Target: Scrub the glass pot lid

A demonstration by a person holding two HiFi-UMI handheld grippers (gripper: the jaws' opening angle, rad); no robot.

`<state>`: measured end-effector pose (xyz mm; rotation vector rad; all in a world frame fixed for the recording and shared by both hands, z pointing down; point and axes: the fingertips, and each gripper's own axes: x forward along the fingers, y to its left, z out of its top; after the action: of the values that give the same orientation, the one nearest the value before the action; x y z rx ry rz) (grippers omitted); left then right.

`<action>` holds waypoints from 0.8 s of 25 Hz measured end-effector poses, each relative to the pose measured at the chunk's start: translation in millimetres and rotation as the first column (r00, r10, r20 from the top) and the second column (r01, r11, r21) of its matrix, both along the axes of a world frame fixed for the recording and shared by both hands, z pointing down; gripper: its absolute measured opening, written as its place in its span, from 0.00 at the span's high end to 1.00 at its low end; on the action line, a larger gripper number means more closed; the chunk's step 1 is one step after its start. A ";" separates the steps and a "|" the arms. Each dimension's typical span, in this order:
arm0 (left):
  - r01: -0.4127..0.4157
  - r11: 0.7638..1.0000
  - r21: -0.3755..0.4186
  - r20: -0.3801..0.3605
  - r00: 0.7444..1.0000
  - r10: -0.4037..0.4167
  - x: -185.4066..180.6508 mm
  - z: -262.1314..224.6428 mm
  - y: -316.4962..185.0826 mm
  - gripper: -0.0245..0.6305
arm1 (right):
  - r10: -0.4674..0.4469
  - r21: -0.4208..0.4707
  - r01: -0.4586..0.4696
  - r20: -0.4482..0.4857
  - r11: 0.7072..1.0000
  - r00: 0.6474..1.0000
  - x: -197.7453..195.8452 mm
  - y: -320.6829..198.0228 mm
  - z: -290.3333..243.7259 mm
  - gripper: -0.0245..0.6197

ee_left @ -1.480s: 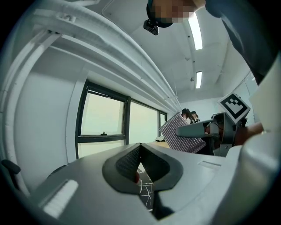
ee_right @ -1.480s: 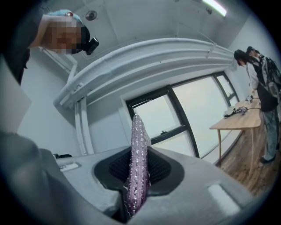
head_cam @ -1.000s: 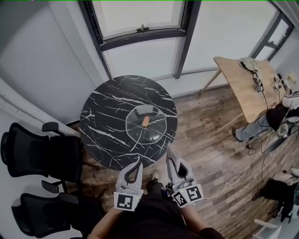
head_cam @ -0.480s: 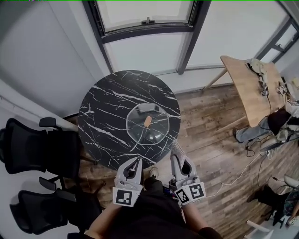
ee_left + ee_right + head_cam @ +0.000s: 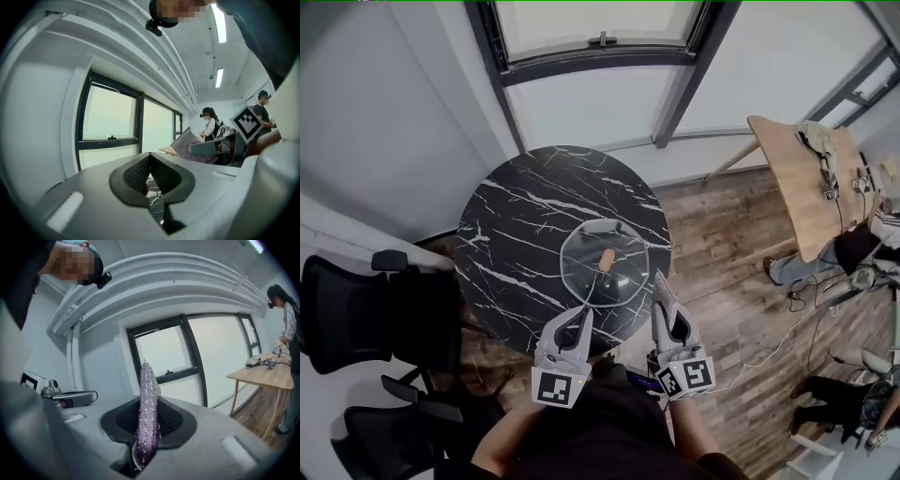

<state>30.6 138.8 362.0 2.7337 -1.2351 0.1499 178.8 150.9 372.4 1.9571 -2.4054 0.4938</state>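
Though near, lid (image 5: 592, 274) beyond left tongs (image 5: 582, 316).

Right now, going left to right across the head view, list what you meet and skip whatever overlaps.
Black office chair → left gripper → right gripper, shut on a purple scrub pad → wooden table.

An office, by its black swivel chairs (image 5: 358, 319) and wooden work desk (image 5: 789, 173)
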 end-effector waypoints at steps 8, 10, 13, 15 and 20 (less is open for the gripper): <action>-0.030 1.000 -0.008 0.029 0.999 0.031 -22.5 30.8 -60.4 0.96 | 0.003 -0.055 -0.006 -0.045 0.998 0.999 -1.8 -51.0 19.7 0.85; -0.048 0.998 0.027 0.047 0.998 0.047 -19.6 30.6 -69.7 0.96 | -0.016 -0.063 0.013 -0.046 0.998 0.999 -0.5 -61.6 22.9 0.85; -0.033 0.999 0.019 0.040 0.999 0.032 -10.9 34.0 -78.3 0.96 | -0.058 -0.071 0.054 -0.055 0.996 0.997 5.8 -79.1 30.2 0.85; 0.008 1.000 -0.025 0.046 0.999 -0.007 -8.8 42.3 -85.8 0.96 | -0.079 -0.077 0.076 -0.047 0.994 0.996 12.7 -92.0 38.5 0.85; 0.137 0.991 0.000 0.048 0.989 -0.137 -4.6 38.2 -108.1 0.96 | -0.166 -0.100 0.161 -0.050 0.982 0.985 25.7 -115.4 59.0 0.85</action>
<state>26.0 30.7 400.2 2.6452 -1.4286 0.2034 204.5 35.5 431.3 1.6948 -2.4310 0.5270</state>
